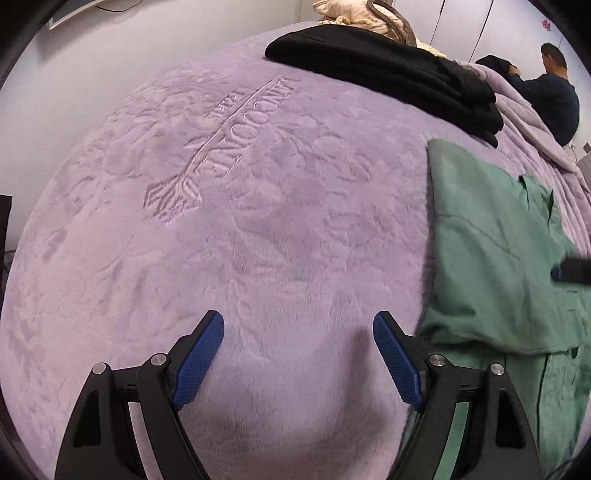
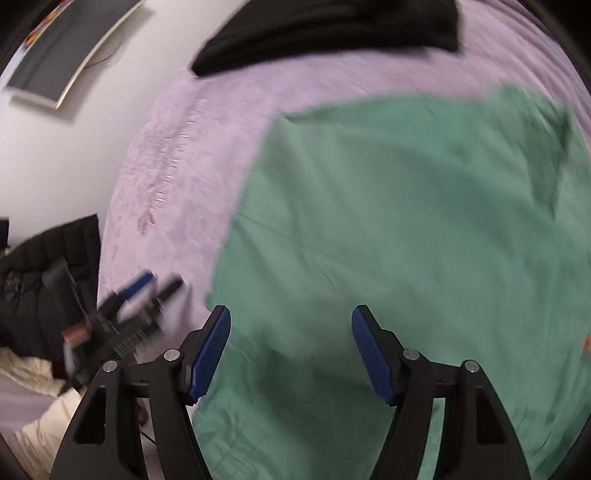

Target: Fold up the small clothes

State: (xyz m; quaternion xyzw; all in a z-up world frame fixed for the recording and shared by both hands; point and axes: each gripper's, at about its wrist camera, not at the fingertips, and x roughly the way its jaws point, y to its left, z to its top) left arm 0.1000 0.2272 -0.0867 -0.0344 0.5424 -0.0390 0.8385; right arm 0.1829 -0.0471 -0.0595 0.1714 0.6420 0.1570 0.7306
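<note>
A green garment lies partly folded on the lilac plush blanket, at the right of the left wrist view. My left gripper hangs open over bare blanket just left of the garment's edge, nothing between its blue pads. In the blurred right wrist view the green garment fills the middle and right. My right gripper stands open above it, jaws wide apart, no cloth pinched. The left gripper shows at the left, over the blanket. A dark blurred piece of the right gripper's finger shows at the right edge of the left wrist view.
A stack of black clothes lies at the far side of the blanket, with beige clothes behind it. A person in dark clothing is at the far right. A black jacket lies left of the bed.
</note>
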